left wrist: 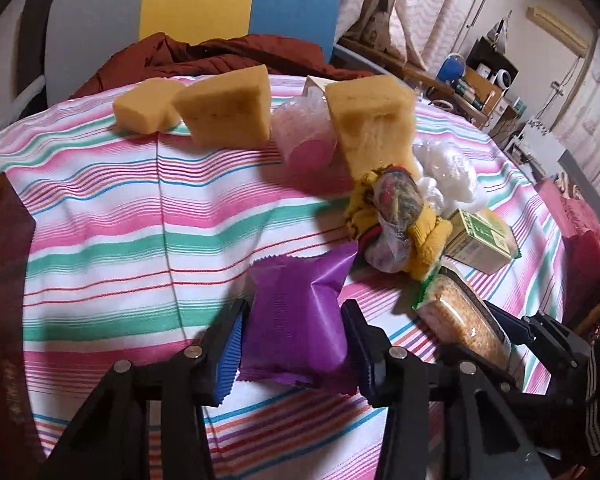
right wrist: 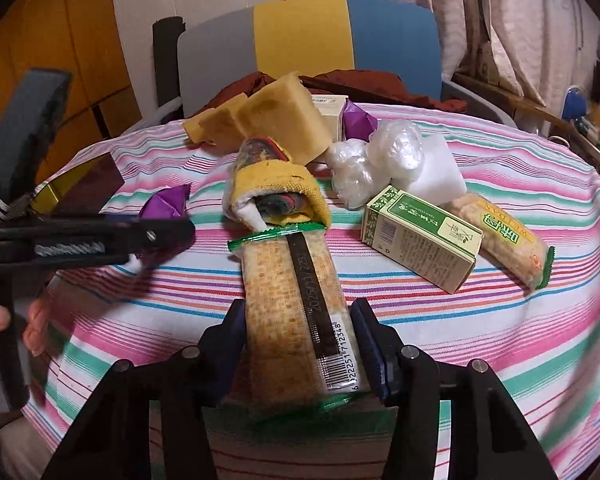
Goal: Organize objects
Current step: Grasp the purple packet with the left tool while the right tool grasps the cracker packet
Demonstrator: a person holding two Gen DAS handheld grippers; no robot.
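My left gripper [left wrist: 296, 330] is closed on the purple packet [left wrist: 300, 316]: both blue pads touch its sides, and the packet lies on the striped tablecloth [left wrist: 100, 220]. I take this purple packet as my landmark. Left of it there is only bare striped cloth. Behind it, at the far edge of the table, stand three yellow sponge blocks [left wrist: 228, 108] in a row, and a pink plastic cup [left wrist: 306, 144] (wrapped in clear film) lies between the second and the third block. To the right and a little behind the purple packet lies a rolled yellow cloth [left wrist: 396, 216], with crumpled clear plastic [left wrist: 444, 168] behind it and a small green box [left wrist: 480, 240] beside it on the right. Directly right of the purple packet is a long cracker packet [right wrist: 296, 312], and my right gripper [right wrist: 298, 340] is closed on it, one pad on each long side; its far end touches the yellow cloth. In my right camera the left gripper shows from the side at the left edge, with a corner of the purple packet visible past its finger. Farther right of the cracker packet the green box lies against a second cracker packet [right wrist: 504, 240], and a white block [right wrist: 432, 176] sits behind them. A grey, yellow and blue chair [right wrist: 312, 36] stands behind the table.
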